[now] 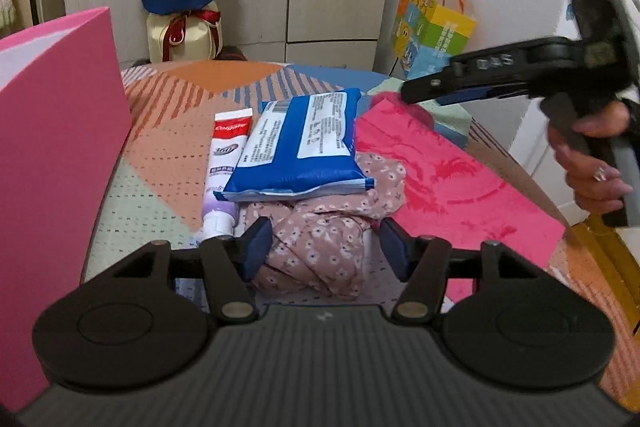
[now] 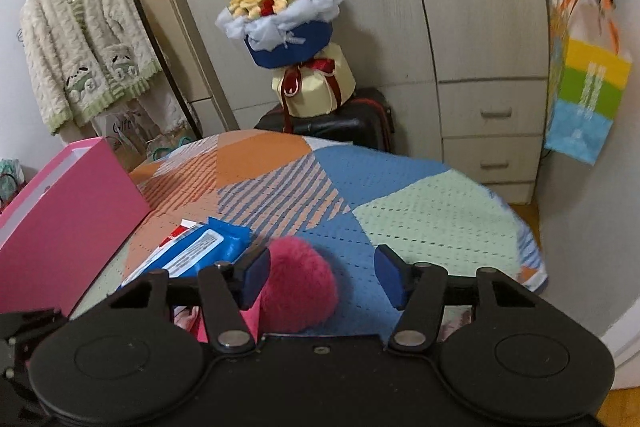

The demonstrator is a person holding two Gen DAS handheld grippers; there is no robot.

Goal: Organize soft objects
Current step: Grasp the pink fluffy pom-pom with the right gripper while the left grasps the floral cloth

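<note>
In the left wrist view my left gripper [image 1: 322, 247] is open, its blue pads on either side of a pink floral cloth bundle [image 1: 320, 243] without gripping it. A blue wipes pack [image 1: 298, 143] lies on the cloth, with a toothpaste tube [image 1: 224, 167] to its left. My right gripper [image 1: 416, 93] hovers at the right over a flat pink lid [image 1: 460, 187]. In the right wrist view my right gripper [image 2: 320, 277] is open above a fluffy pink pompom [image 2: 298, 287]. The wipes pack [image 2: 196, 251] lies to its left.
A tall pink box [image 1: 52, 167] stands at the left, also in the right wrist view [image 2: 60, 223]. A patchwork cloth covers the table [image 2: 420, 215]. Behind it stand a flower bouquet [image 2: 288, 27], a wardrobe and a hanging gift bag [image 2: 584, 99].
</note>
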